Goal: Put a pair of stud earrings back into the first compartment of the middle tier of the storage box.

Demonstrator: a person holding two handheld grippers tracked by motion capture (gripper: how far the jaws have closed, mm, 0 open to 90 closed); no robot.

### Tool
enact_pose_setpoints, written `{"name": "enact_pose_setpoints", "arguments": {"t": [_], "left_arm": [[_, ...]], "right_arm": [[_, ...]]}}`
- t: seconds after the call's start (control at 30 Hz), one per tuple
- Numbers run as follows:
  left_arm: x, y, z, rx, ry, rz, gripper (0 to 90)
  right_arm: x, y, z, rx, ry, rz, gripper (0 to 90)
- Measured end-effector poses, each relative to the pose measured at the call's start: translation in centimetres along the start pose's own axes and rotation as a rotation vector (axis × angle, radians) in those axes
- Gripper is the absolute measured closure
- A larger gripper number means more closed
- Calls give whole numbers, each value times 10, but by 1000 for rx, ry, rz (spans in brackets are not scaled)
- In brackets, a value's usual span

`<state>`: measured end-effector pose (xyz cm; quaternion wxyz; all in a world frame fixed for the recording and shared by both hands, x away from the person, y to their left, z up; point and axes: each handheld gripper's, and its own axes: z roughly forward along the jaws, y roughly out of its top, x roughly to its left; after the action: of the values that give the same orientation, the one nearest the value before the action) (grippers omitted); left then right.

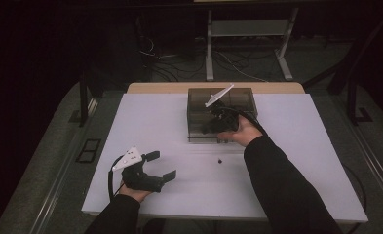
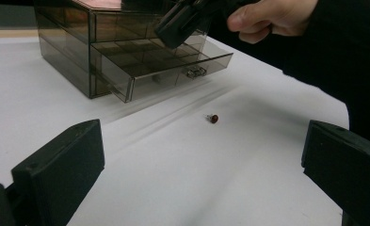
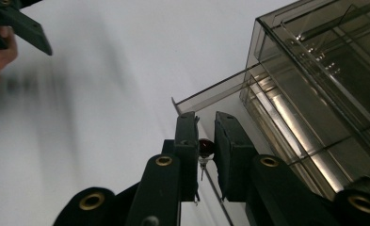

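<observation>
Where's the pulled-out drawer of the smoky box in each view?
High view: drawer at centre, on the near face of the smoky box.
Left gripper view: drawer at top centre, jutting toward the camera.
Right gripper view: drawer at centre right, its corner just beyond the jaws.
Shared landmark: right gripper, shut on a small red pin, over the drawer.
</observation>
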<state>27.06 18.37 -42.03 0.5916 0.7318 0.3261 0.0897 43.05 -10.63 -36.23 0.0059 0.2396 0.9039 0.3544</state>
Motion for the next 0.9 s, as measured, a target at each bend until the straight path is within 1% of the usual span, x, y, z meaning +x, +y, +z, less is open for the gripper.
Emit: {"name": "enact_pose_setpoints", "arguments": {"t": [0.2,0.33,0.5,0.63,0.77,0.8,0.83,0.9], "left_arm": [[1,0,0,0,0,3,0],[1,0,0,1,-1,3,0],[1,0,0,2,-3,3,0],[1,0,0,2,-3,4,0],[1,0,0,3,-2,4,0],[1,0,0,2,-2,4,0],[1,0,0,3,-2,4,0],[1,0,0,3,-2,4,0]], "right_arm": [[-6,0,13,9,5,15,786],[-10,-1,19,9,-4,23,785],[-15,-3,27,17,-3,39,785],[-19,-5,33,28,-5,47,785],[-22,-7,37,36,-17,58,785],[-23,-7,37,34,-10,67,785],[-23,-7,37,34,-11,68,782],[-23,-7,37,32,-16,71,729]]}}
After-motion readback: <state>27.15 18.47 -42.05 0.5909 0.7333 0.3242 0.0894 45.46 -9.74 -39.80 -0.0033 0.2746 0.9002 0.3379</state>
